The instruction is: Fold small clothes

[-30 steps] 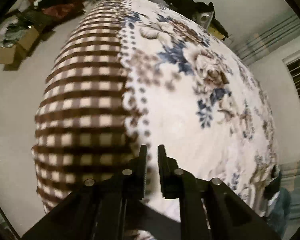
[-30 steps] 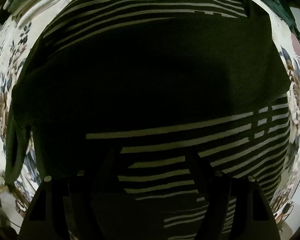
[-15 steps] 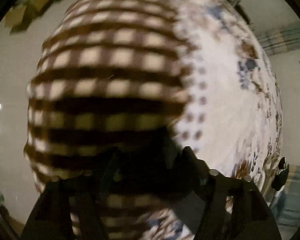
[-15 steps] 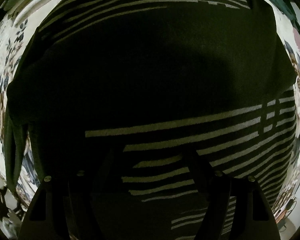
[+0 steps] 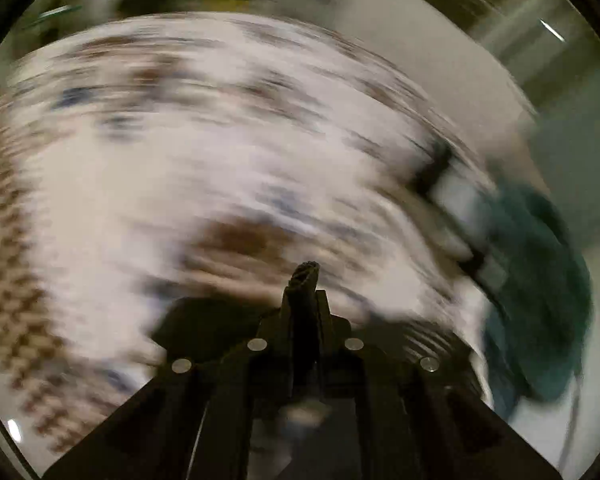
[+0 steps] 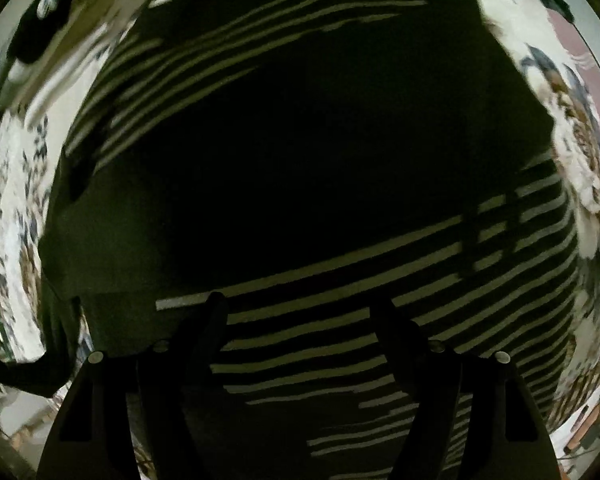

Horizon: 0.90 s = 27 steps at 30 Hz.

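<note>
Our left gripper (image 5: 305, 276) has swung across the bed (image 5: 204, 152), fingers clamped shut on dark fabric, while our right gripper (image 6: 300, 312) hangs wide and empty above the striped garment (image 6: 340, 328), which this haste could drag askew.

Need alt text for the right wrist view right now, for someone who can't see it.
Dark garment with pale stripes spread flat on a floral bedspread, filling most of the frame. The right tool points down over it, fingers wide apart and holding nothing.
</note>
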Available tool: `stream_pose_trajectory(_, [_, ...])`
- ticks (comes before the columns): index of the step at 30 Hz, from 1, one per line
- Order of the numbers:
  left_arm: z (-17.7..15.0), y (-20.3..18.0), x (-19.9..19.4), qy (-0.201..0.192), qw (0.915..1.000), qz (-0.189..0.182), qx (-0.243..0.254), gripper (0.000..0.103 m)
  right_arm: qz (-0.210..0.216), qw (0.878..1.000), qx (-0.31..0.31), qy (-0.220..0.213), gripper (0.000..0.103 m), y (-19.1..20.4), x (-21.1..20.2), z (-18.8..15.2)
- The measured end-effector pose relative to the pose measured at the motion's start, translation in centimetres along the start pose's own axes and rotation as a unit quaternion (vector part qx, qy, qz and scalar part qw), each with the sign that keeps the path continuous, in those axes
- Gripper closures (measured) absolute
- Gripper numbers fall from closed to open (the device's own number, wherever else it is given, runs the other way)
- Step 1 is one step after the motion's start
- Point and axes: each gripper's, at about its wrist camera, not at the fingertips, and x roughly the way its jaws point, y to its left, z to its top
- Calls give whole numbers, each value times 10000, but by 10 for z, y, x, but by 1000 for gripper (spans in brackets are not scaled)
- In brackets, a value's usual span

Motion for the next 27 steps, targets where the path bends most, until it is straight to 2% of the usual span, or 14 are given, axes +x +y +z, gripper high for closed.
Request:
stream_pose_trajectory(2, [-23, -72, 25, 326, 9971, -423, 544, 97, 51, 9999, 99, -67, 27, -17, -8, 6])
stream_pose_trajectory(3, [-42, -115, 40, 534, 9928, -696, 816, 97, 79, 9998, 149, -111, 27, -27, -13, 10])
stream_pose_trajectory(4, [-53, -140, 49, 674, 9893, -861, 968, 97, 96, 9996, 193, -160, 27, -37, -19, 21])
stream_pose_trajectory(8, [-130, -261, 87, 1260, 9622, -1406, 1962, 97, 101, 9987, 369, -344, 27, -60, -34, 34])
stream_pose_trajectory(12, [-193, -324, 119, 1992, 9355, -1491, 2510, 95, 192, 9982, 490, -296, 27, -99, -44, 39])
stream_pose_trajectory(13, [-208, -332, 130, 2308, 9266, -1495, 2567, 94, 236, 9982, 474, -264, 27, -111, -45, 41])
stream_pose_trajectory(15, [-225, -337, 138, 2639, 9174, -1360, 2649, 85, 309, 9984, 424, -202, 27, -128, -45, 35])
stream_pose_trajectory(16, [-226, -331, 136, 2685, 9151, -1352, 2686, 67, 366, 9984, 412, -161, 27, -139, -47, 34])
stream_pose_trajectory(17, [-225, -325, 133, 2636, 9170, -1319, 2688, 36, 417, 9982, 409, -137, 27, -142, -47, 32])
stream_pose_trajectory(19, [-208, -295, 121, 2490, 9271, -1163, 2551, 16, 530, 9977, 402, -99, 27, -151, -52, 29])
stream_pose_trajectory(21, [-185, -260, 114, 2325, 9393, -866, 2370, 16, 635, 9972, 378, -96, 27, -162, -61, 26])
stream_pose_trajectory(23, [-149, -203, 102, 1995, 9567, -290, 2099, 16, 718, 9967, 343, -159, 27, -169, -72, 25])
stream_pose_trajectory(25, [-124, -159, 92, 1698, 9658, 238, 1946, 16, 842, 9955, 346, -262, 27, -174, -85, 26])
stream_pose_trajectory(27, [-102, -112, 88, 1472, 9684, 900, 1801, 16, 936, 9943, 348, -364, 27, -173, -96, 31])
